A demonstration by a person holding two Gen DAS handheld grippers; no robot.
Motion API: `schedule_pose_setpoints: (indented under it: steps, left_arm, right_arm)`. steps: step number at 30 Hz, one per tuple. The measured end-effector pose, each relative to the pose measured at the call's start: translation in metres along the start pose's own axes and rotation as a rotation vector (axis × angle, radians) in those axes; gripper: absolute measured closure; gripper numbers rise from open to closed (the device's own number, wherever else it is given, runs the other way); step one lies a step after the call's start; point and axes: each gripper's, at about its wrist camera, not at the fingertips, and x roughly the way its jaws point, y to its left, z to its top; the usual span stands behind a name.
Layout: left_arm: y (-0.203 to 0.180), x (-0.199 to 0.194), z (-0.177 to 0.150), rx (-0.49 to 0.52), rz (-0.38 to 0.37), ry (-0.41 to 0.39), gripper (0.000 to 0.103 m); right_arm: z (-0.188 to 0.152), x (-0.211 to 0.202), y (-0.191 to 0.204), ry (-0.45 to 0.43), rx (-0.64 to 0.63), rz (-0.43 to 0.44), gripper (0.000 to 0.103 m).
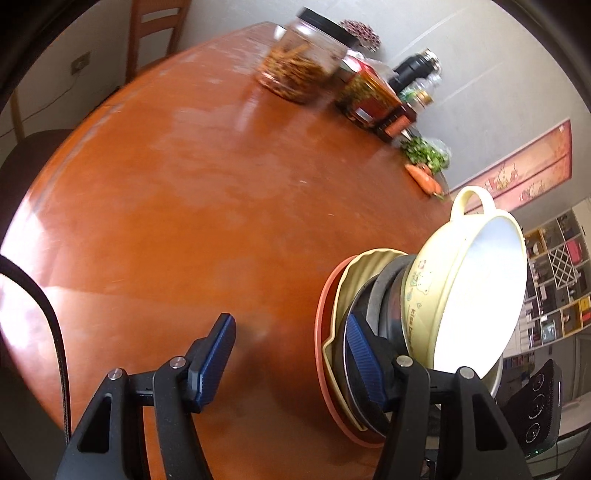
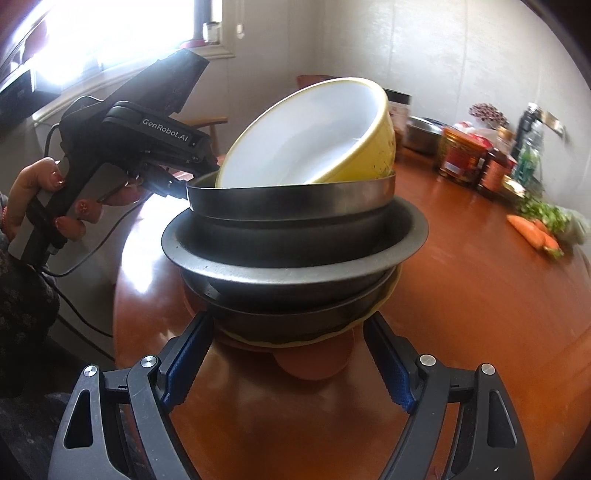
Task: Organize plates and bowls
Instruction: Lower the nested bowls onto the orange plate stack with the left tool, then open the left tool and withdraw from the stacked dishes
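1. The stack of bowls and plates stands on the table, its top yellow bowl tilted.
2. Right tongs, spread and empty, face the stack's base.
3. Left tongs, spread and empty, have the stack at their right pad.

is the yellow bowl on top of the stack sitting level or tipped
Tipped. The yellow bowl with the white inside leans in the dark metal pan under it, one rim side high, the other down inside the pan, showing an empty interior.

Home dining room — wooden table, food jars, carrots (chair behind).
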Motion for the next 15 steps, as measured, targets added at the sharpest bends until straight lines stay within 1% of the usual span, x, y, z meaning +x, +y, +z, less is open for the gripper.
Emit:
schedule_pose_setpoints:
  steps: [6, 15]
  left_arm:
    - [-0.039, 0.03, 0.008, 0.038, -0.014, 0.03, 0.041]
    - [-0.094, 0.068, 0.019, 0.095, -0.008, 0.058, 0.041]
  right_arm:
    - [-0.02, -0.02, -0.034, 0.004, 0.035, -0.033, 0.019]
    - [-0.046, -0.043, -0.088, 0.018, 0.082, -0.081, 0.019]
